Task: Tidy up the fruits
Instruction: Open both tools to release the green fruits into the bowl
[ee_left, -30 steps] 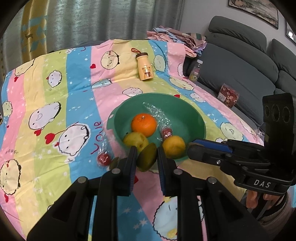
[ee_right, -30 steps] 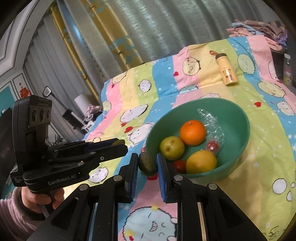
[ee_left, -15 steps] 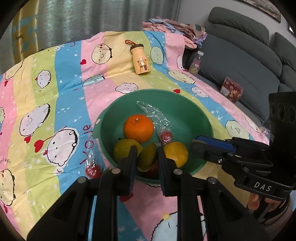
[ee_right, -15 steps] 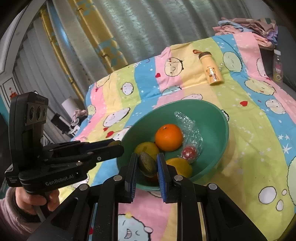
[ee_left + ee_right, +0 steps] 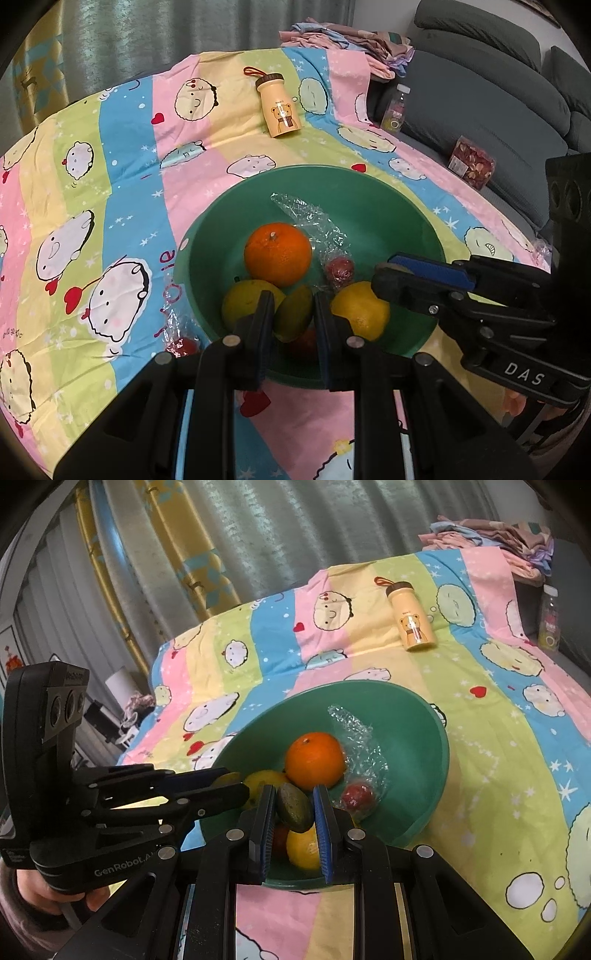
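Observation:
A green bowl [image 5: 369, 192] on the striped cartoon cloth holds an orange [image 5: 277, 254], a yellow-green fruit [image 5: 243, 302], a yellow citrus [image 5: 360, 310] and a red fruit in clear wrap [image 5: 340, 267]. My left gripper [image 5: 292, 301] is shut on a small yellow-green fruit [image 5: 293, 314] above the bowl's near side. My right gripper [image 5: 294, 792] is shut on a dark green fruit [image 5: 295, 806], also over the near rim of the bowl [image 5: 424, 746]. Each gripper shows in the other's view, the right gripper [image 5: 388, 277] at the right and the left gripper [image 5: 236, 786] at the left.
A cream bottle with a bear print [image 5: 279, 107] lies on the cloth beyond the bowl. A wrapped red fruit [image 5: 181, 345] rests on the cloth left of the bowl. A grey sofa [image 5: 498, 110] with a clear bottle [image 5: 395, 110] and a red box [image 5: 471, 166] stands to the right.
Both grippers have moved forward and slightly down with their fruits, from in front of the bowl's near rim to over the bowl. The bowl now looks larger and closer.

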Tool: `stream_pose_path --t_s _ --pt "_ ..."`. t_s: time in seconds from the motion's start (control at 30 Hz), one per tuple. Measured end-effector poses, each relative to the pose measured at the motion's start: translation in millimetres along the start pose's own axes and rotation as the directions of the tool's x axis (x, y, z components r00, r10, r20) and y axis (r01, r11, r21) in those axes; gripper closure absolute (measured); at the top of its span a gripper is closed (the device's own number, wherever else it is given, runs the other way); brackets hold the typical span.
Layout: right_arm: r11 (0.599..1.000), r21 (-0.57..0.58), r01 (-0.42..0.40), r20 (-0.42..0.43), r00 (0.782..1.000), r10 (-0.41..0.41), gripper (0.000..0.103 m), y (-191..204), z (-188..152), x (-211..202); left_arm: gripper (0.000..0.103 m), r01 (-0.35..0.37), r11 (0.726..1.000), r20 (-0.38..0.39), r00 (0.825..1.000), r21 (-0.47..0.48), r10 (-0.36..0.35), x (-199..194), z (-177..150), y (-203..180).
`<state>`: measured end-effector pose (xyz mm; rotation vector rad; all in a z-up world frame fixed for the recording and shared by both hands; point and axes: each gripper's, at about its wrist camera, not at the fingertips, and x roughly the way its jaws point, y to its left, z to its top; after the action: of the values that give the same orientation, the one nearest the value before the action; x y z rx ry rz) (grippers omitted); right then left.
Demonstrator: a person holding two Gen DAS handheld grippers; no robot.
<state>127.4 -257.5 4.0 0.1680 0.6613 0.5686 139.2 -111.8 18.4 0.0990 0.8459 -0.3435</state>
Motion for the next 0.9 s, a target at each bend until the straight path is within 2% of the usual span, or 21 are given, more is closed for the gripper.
stream_pose_path --t_s 0.43,0.5,0.57,0.73,0.83,0.9 --pt "1.000 0.007 0.020 -0.003 1.000 -0.020 0.081 -1 3 1 0.081 -0.007 1.000 0.002 1.000 -0.001 0.007 2 1 0" --pt "1.000 0.010 0.023 -0.005 1.000 -0.023 0.081 -1 4 1 0.076 -0.008 1.000 0.007 1.000 -0.005 0.008 1 2 1" --pt "1.000 0.015 0.027 -0.006 1.000 -0.027 0.080 -2 4 0 0.066 -0.012 1.000 0.011 1.000 -0.010 0.012 0 2 3" --pt "0.999 0.027 0.035 0.000 0.999 -0.035 0.070 -3 5 -4 0.048 -0.020 0.999 0.022 1.000 -0.026 0.021 -4 1 6" --pt "0.999 0.035 0.037 0.005 0.999 -0.037 0.065 -3 4 -7 0.044 -0.021 0.999 0.031 0.999 -0.035 0.023 -8 1 8" --pt "0.999 0.041 0.032 0.009 0.999 -0.033 0.063 -4 4 -9 0.037 -0.027 0.999 0.041 0.999 -0.044 0.029 -13 1 10"
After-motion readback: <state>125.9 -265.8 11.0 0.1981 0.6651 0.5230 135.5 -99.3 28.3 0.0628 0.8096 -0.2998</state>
